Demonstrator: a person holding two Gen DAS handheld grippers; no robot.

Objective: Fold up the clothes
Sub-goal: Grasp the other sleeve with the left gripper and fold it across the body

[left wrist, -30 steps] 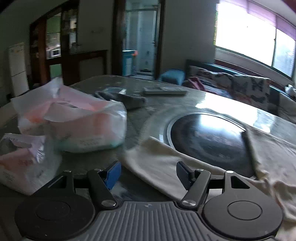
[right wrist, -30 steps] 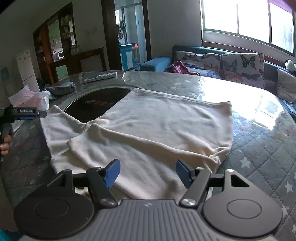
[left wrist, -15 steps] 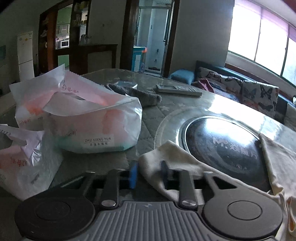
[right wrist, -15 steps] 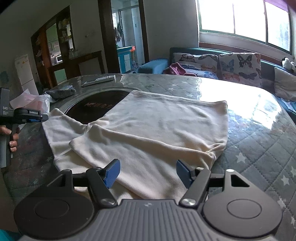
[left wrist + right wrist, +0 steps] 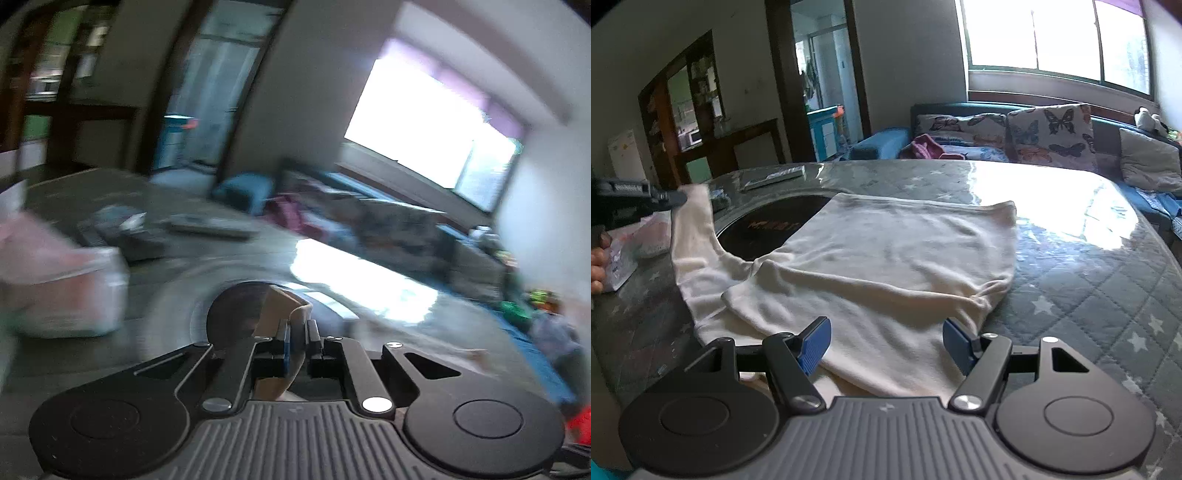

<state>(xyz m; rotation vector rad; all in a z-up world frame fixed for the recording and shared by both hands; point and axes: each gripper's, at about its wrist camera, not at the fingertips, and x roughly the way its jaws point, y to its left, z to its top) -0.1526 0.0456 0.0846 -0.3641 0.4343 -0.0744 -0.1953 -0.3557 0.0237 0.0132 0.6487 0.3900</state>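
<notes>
A see-through plastic bag [image 5: 70,291] sits on the table [image 5: 1071,266], off to the left of the round black plate [image 5: 768,229] set in the table top. Pink and white things show inside it, but the left wrist picture is too blurry to tell what they are. In the right wrist picture the bag [image 5: 646,236] peeks out behind the raised cloth.

The cream shirt [image 5: 886,258] lies spread on the table, covering the right part of the black plate and reaching toward the near edge. One sleeve [image 5: 692,225] goes up from the left side of the plate into the air.

The left gripper [image 5: 296,338] is clenched on the tip of that sleeve [image 5: 280,314] — its jaws are pressed together with the cloth pinched between them. In the right wrist picture the left gripper [image 5: 670,197] is up and to the left of the black plate, with a hand [image 5: 598,266] under it.

The right gripper [image 5: 886,341] is released, its blue pads [image 5: 814,343] wide apart just over the near edge of the shirt, with nothing pinched.

A second ago the left gripper was wide open and low, and the sleeve lay flat on the table beside the black plate. Since then it has snapped shut on the sleeve and lifted it — the bag looks lower and farther left in its picture. The right gripper has hardly changed.
</notes>
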